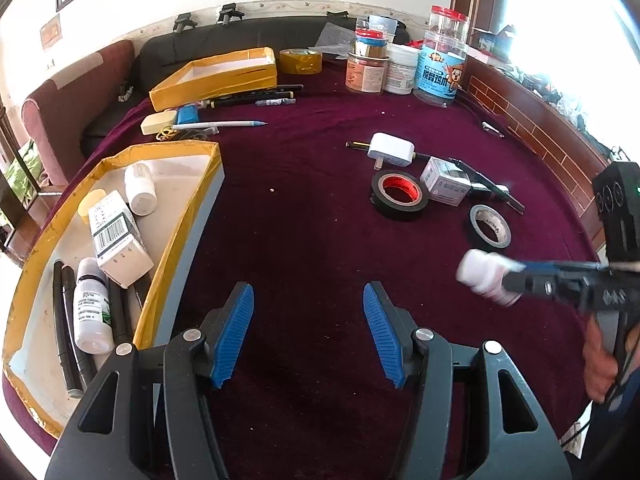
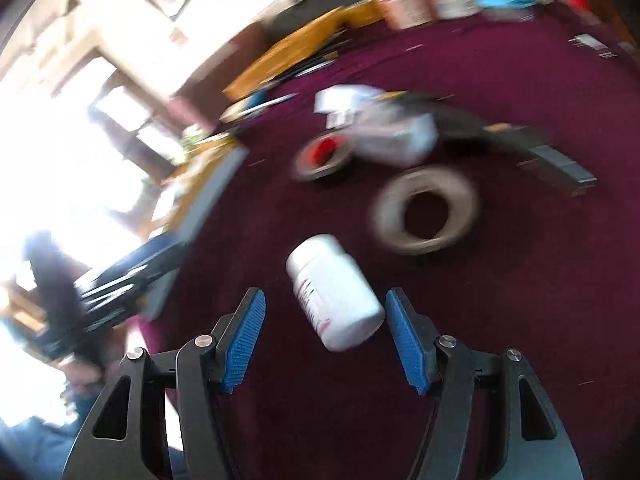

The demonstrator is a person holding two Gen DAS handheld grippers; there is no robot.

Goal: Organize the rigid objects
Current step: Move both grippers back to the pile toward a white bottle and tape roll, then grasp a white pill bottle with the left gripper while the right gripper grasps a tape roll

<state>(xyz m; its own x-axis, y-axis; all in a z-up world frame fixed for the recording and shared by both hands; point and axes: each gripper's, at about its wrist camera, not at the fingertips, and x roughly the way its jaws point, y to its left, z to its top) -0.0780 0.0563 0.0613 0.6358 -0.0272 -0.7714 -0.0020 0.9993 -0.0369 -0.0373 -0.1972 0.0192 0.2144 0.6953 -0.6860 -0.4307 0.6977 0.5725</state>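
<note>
A white pill bottle (image 2: 334, 290) hangs tilted above the maroon cloth between the blue pads of my right gripper (image 2: 325, 296), which is shut on it. From the left wrist view the same bottle (image 1: 486, 276) is a blur at the tip of the right gripper (image 1: 516, 282), held by a hand at the right edge. My left gripper (image 1: 308, 292) stands open and empty over the cloth, just right of a yellow-rimmed tray (image 1: 182, 216). That tray holds a white bottle (image 1: 140, 190), a barcoded box (image 1: 118, 240), a dropper bottle (image 1: 92, 308) and black pens.
On the cloth lie a black tape roll with red core (image 1: 398, 196), a grey tape roll (image 1: 490, 226), a white plug adapter (image 1: 392, 150) and a small box (image 1: 446, 180). A second yellow box (image 1: 216, 76), pens, brown tape (image 1: 300, 60) and jars (image 1: 440, 68) stand at the back.
</note>
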